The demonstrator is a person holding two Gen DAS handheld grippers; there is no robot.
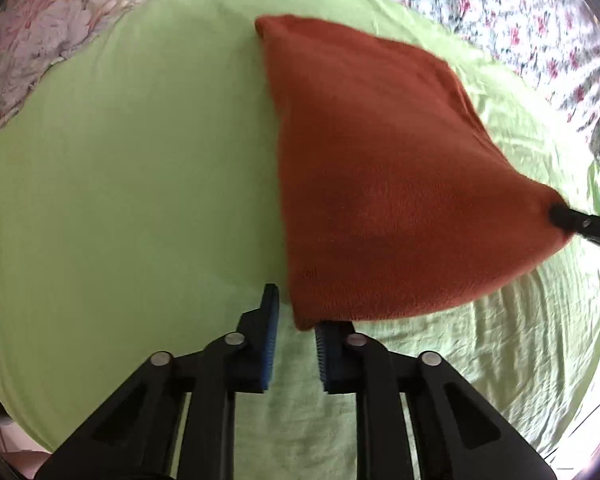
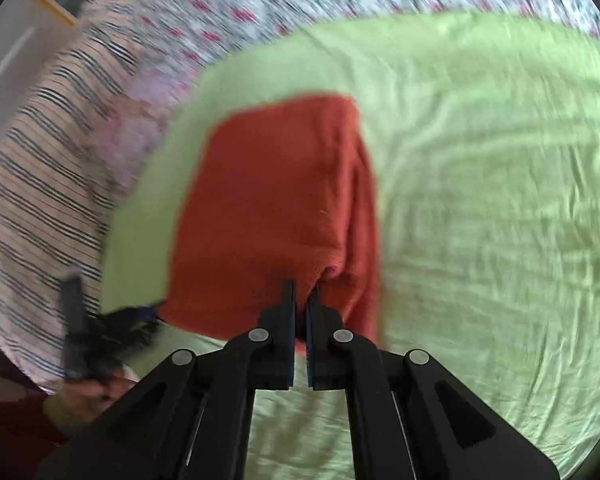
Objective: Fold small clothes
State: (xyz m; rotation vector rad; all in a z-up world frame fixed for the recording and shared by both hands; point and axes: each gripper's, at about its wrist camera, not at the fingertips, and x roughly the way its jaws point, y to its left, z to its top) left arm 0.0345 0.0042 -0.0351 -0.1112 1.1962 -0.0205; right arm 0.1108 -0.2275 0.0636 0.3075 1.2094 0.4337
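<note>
A rust-orange knit cloth [image 1: 380, 168] lies partly raised over the green sheet [image 1: 120, 180]. In the right wrist view my right gripper [image 2: 302, 284] is shut on a bunched edge of the orange cloth [image 2: 276, 200]. It also shows as a black tip [image 1: 560, 218] lifting the cloth's right corner into a tent. My left gripper [image 1: 298, 312] has its blue pads [image 1: 270, 332] a narrow gap apart. The cloth's near corner sits at its tips, over the right finger, with a sliver of sheet showing beside the left pad. The cloth's far corner rests on the sheet.
A floral quilt [image 1: 500, 12] borders the green sheet at the back and left. In the blurred right wrist view a person's striped top [image 2: 48, 168] fills the left side, and a hand [image 2: 88, 396] holds the left gripper's handle there. Wrinkled green sheet [image 2: 500, 220] spreads right of the cloth.
</note>
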